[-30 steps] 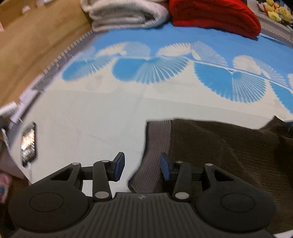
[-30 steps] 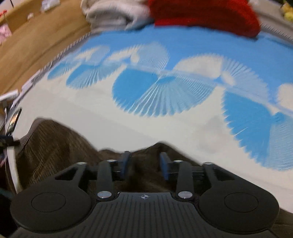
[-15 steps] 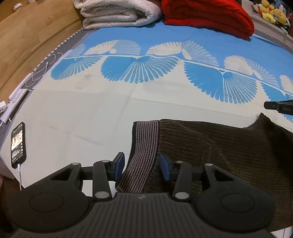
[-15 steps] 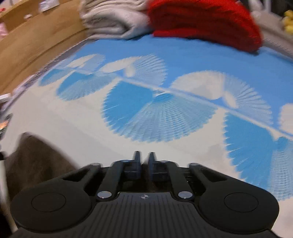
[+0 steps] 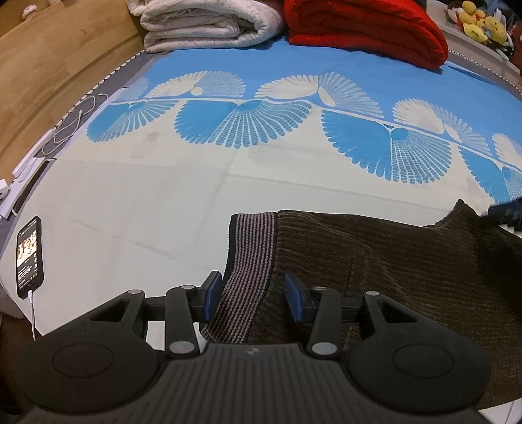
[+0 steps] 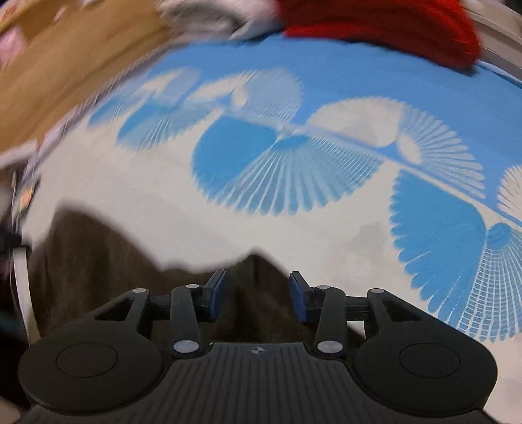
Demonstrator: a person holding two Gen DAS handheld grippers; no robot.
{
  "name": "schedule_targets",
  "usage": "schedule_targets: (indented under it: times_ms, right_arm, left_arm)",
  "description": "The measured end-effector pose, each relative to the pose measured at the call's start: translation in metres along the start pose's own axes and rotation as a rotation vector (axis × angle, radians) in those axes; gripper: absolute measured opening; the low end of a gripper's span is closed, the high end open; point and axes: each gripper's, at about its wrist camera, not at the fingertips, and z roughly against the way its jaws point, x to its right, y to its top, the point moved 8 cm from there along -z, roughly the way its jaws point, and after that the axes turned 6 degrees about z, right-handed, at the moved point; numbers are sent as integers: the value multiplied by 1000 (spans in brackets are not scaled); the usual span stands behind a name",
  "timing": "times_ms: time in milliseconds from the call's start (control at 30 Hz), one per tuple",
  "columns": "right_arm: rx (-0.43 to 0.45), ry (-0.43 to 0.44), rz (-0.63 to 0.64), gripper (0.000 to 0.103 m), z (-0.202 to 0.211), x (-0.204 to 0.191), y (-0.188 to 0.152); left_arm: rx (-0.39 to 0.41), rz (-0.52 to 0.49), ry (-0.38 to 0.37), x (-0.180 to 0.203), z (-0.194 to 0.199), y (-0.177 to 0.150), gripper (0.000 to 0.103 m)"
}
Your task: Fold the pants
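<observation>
Lying flat on the bed (image 5: 163, 208), the pants (image 5: 391, 261) are seen spread across the near right part of the sheet in the left wrist view, with the striped ribbed waistband (image 5: 251, 257) at their left end. The left gripper (image 5: 249, 296) is held over that waistband with its jaws about half apart; the band passes between the blue pads (image 5: 210, 293), but no pressing contact is observed and nothing is gripped. In the blurred right wrist view, the right gripper (image 6: 257, 293) is positioned above a raised peak of the same dark fabric (image 6: 107, 257); its jaws have just been opening, stand about half apart, and the cloth lies beneath and between them without being clamped. The pants are of dark brown corduroy with fine parallel ribs, and the waistband is knitted in narrow black and pale stripes. The sheet is smooth, cream nearer the grippers and blue farther off, printed with fan-shaped motifs. A folded grey-white blanket (image 5: 208, 26) and a folded red blanket (image 5: 365, 29), both of soft pile, are stacked at the far edge. A phone (image 5: 30, 257) with a lit screen and a white cable is noted at the left edge of the bed.
</observation>
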Motion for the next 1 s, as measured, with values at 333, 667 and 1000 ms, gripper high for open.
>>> schedule_targets:
  times_ms: [333, 667, 1000]
  right_arm:
    - [-43, -143, 249, 3, -20, -18, -14]
    - [-16, -534, 63, 4, 48, 77, -42]
    - [380, -703, -512, 12, 263, 183, -175]
  left_arm:
    - [8, -10, -4, 4, 3, 2, 47]
    - [-4, -51, -87, 29, 6, 0, 47]
    - [-83, -254, -274, 103, 15, -52, 47]
